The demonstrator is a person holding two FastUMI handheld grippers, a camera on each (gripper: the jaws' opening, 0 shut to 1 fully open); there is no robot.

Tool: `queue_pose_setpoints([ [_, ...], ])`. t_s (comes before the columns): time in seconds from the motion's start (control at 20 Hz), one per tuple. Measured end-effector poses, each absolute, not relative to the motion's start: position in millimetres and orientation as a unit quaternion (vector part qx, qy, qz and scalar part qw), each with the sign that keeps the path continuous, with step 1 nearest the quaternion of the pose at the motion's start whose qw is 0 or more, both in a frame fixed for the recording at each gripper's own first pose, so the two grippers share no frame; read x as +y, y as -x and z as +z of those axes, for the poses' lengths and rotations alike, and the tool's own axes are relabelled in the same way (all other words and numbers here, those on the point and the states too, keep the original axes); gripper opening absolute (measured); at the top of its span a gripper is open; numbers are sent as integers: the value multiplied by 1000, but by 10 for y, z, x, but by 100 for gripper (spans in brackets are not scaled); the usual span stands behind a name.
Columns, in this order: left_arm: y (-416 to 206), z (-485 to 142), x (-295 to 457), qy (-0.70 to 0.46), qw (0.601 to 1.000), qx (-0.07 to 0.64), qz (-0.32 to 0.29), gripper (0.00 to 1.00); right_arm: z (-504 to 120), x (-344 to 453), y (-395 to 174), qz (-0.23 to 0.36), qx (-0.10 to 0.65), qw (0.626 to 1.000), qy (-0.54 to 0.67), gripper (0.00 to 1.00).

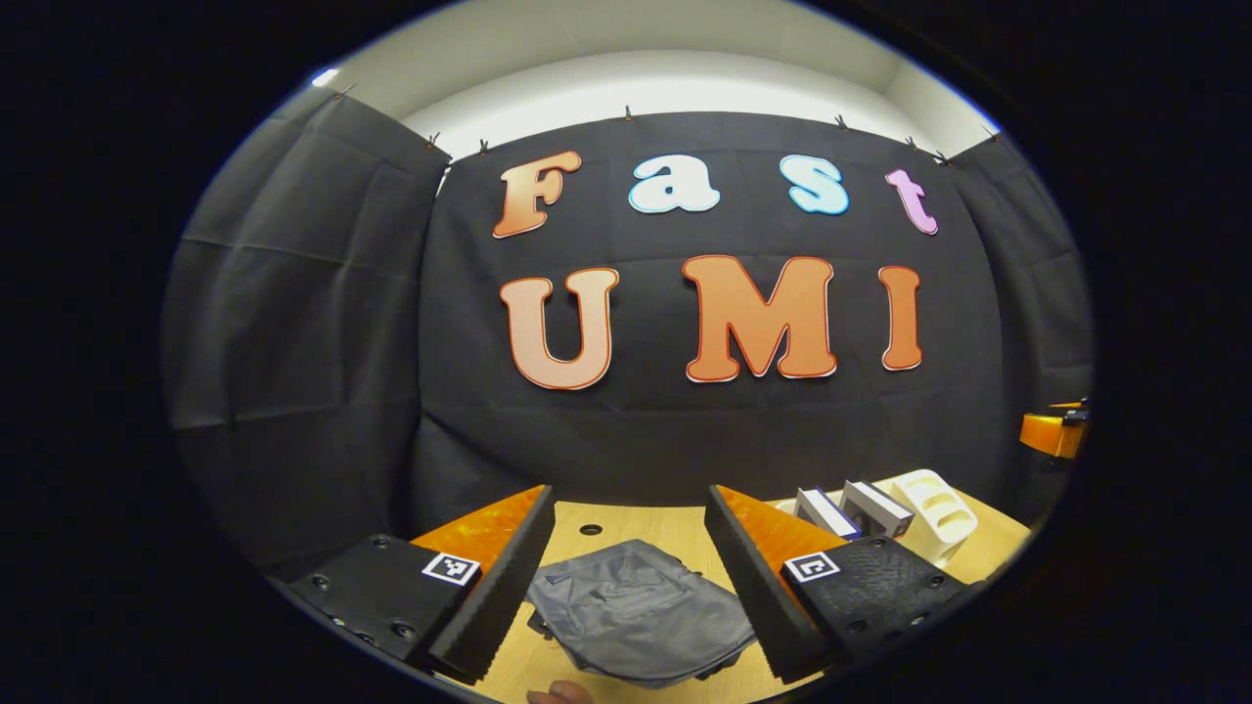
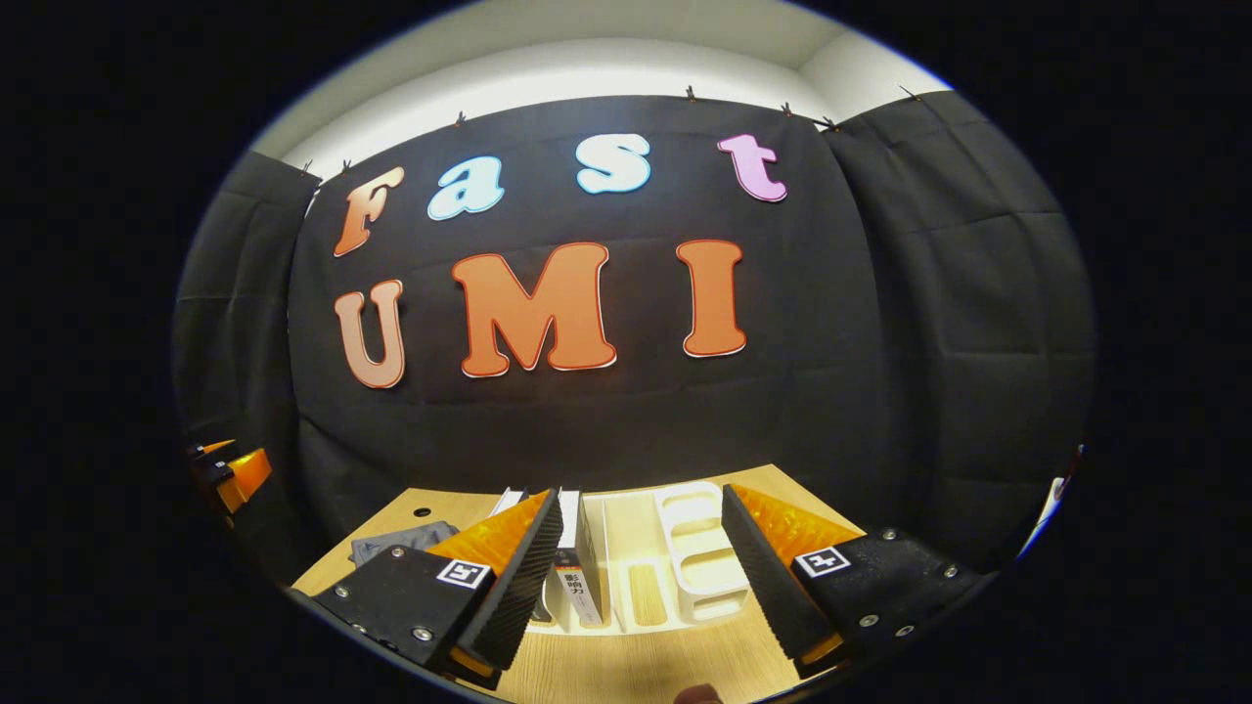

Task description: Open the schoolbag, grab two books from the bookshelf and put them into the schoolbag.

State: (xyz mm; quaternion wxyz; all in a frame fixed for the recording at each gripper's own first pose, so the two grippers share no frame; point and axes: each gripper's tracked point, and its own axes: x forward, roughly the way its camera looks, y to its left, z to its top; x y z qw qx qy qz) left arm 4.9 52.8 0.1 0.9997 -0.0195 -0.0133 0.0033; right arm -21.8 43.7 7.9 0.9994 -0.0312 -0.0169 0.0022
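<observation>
1. The left gripper (image 1: pixel 626 577) has its jaws wide and holding nothing; the grey schoolbag (image 1: pixel 641 611) lies flat on the worktop (image 1: pixel 675 528) between them.
2. The right gripper (image 2: pixel 641 572) likewise has wide, empty jaws; between them stands the white bookshelf (image 2: pixel 699 557), and its books (image 2: pixel 577 567) sit by the left jaw, spine print too small to read.
3. Bare worktop lies below both jaws.

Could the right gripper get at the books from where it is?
Probably yes. The right gripper is open and holds nothing, and the books stand upright in the white shelf just ahead, nothing between.
</observation>
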Motion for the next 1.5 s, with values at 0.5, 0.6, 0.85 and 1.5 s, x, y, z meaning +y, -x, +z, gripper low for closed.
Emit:
queue_pose_setpoints([
  [0.5, -91, -17, 527, -10, 1000, -8, 8, 98, -47, 467, 175, 8, 3, 999, 42, 97],
  [0.6, -105, -9, 521, -26, 1000, -7, 6, 97, -90, 479, 161, 9, 9, 999, 42, 97],
  [0.85, -181, -48, 449, -73, 997, 1, 0, 100, -177, 476, 138, 8, 21, 999, 33, 97],
  [1.5, -402, -884, -44, -221, 970, 65, -74, 97, -544, 299, 153, -11, 68, 997, 21, 97],
])
